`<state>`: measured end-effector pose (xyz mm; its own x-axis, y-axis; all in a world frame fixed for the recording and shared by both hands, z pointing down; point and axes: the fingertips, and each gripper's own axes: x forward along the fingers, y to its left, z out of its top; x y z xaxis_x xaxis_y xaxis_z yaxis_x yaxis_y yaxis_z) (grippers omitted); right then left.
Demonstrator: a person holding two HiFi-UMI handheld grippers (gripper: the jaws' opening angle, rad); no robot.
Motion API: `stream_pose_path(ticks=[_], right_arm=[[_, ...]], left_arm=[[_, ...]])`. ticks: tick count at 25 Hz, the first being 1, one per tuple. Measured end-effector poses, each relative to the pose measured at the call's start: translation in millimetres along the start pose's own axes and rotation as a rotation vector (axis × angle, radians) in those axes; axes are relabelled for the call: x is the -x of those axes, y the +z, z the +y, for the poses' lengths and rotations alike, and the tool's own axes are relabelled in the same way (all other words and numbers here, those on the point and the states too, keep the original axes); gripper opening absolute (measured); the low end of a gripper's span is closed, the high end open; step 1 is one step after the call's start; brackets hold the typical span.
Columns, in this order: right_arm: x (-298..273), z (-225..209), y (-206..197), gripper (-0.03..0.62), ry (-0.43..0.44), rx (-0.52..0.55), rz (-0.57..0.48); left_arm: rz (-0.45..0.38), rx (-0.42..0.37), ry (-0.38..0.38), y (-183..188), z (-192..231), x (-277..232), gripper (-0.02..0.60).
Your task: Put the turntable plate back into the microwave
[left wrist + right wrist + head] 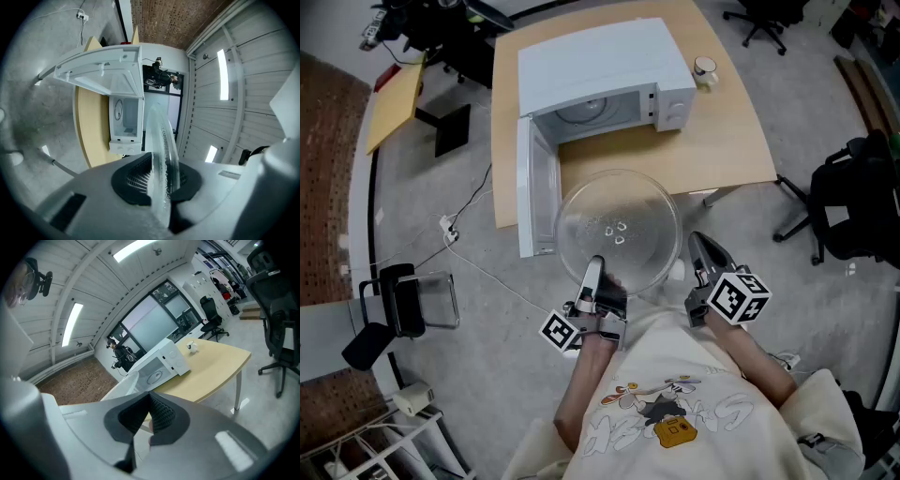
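The clear glass turntable plate point(617, 230) hangs level in the air in front of the wooden table point(722, 141). My left gripper point(595, 272) is shut on its near rim. In the left gripper view the plate point(161, 140) runs edge-on between the black pads of the left gripper point(161, 183). The white microwave point(609, 66) stands on the table with its door point(534, 187) swung open to the left and its cavity facing me. My right gripper point(703, 246) is shut and empty just right of the plate; in its own view the right gripper point(150, 416) points toward the microwave point(159, 364).
A small white cup point(705, 68) stands on the table right of the microwave. A black office chair point(853, 202) is at the right, and a black seat point(394, 305) at the left. A white cable point(478, 272) lies across the floor below the door.
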<state>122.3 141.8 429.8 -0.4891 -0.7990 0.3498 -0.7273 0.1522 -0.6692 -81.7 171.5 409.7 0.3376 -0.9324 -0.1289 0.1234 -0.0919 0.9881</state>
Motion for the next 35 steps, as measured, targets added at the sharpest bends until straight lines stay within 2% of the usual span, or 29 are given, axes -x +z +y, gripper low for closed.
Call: stream_pose_path(ticks=[10,12,14,16,19,21,23,26,28,30,32,35], right_arm=[[-2.0,0.6,-4.9,0.006,0.012,0.002,0.017],[-3.2,4.0,-2.4,0.006,0.068,-0.063,0.016],[-2.3,6.0,5.0,0.008,0.16,-0.192,0.009],[0.8,4.2,14.8,0.151,0.23,-0.268,0.016],[0.6,3.8,23.3,0.202,0.303,-0.303,0.065],[-3.4,9.5,19.6,0.231,0.366,-0.366,0.129],[-6.5,15.0,8.8,0.23,0.424,-0.386,0.212],[-11.9,40.3,4.0,0.236,0.522,-0.407,0.28],[-19.2,54.9,-0.3,0.238,0.554,-0.423,0.325],[-35.4,60.9,-3.2,0.231,0.554,-0.421,0.373],[-51.8,57.7,-5.4,0.188,0.521,-0.423,0.405],[-79.3,53.3,-1.4,0.148,0.472,-0.474,0.41]], left_arm=[[-0.006,0.004,0.002,0.2,1.8,1.9,0.031],[-0.011,0.003,0.008,-0.3,2.2,1.1,0.031],[-0.018,0.004,0.015,-1.8,2.9,0.5,0.031],[-0.026,-0.001,0.018,-3.8,3.9,-0.4,0.031],[-0.043,-0.004,0.025,-8.4,6.7,-7.9,0.031],[-0.057,-0.005,0.032,-13.3,8.8,-15.7,0.031],[-0.071,-0.021,0.031,-17.2,8.9,-22.4,0.031],[-0.087,-0.053,0.017,-17.1,5.6,-34.9,0.031],[-0.097,-0.069,0.014,-11.5,4.6,-43.2,0.031],[-0.107,-0.072,0.019,-2.9,6.8,-56.5,0.031],[-0.11,-0.058,0.031,4.0,13.2,-68.2,0.031],[-0.09,-0.049,0.044,21.1,24.0,-87.8,0.031]])
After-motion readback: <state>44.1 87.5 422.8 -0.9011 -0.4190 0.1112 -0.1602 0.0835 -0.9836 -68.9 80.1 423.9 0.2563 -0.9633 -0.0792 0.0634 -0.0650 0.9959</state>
